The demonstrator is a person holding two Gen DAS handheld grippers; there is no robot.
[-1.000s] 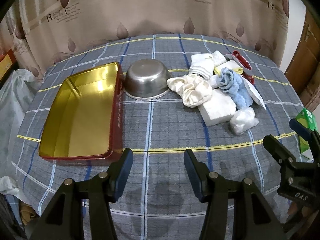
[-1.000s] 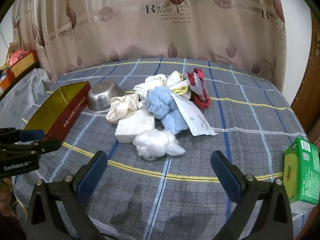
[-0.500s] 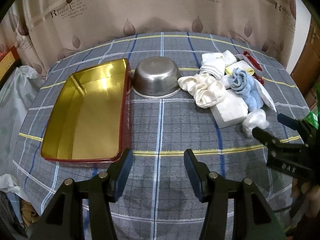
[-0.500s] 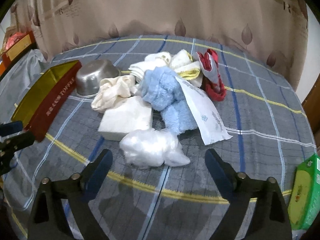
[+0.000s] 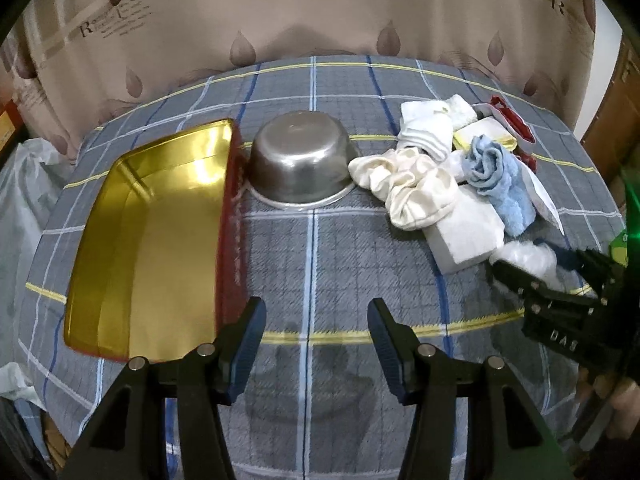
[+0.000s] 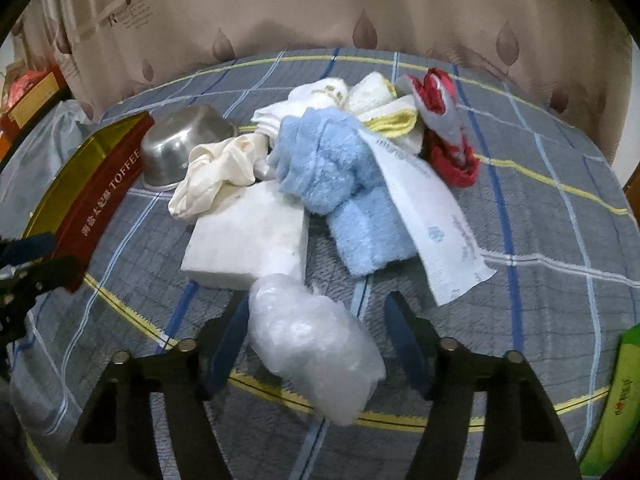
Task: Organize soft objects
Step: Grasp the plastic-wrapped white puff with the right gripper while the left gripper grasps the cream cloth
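Note:
A pile of soft things lies on the checked tablecloth: a clear plastic bag bundle (image 6: 312, 340), a white foam block (image 6: 248, 240), a light blue fluffy cloth (image 6: 340, 184), a cream cloth (image 6: 216, 176), white socks (image 6: 316, 96) and a red and grey glove (image 6: 444, 120). My right gripper (image 6: 316, 340) is open, its fingers on either side of the plastic bundle; it also shows in the left wrist view (image 5: 536, 268). My left gripper (image 5: 316, 344) is open and empty above the cloth, beside the gold tin (image 5: 144, 240).
An upturned steel bowl (image 5: 300, 164) stands between the tin and the pile. A white paper wrapper (image 6: 432, 216) lies over the blue cloth. A green box (image 6: 616, 400) sits at the table's right edge. A patterned curtain hangs behind the table.
My right gripper has moved forward and down until its open fingers flank the plastic bundle. My left gripper has drifted slightly left, still open.

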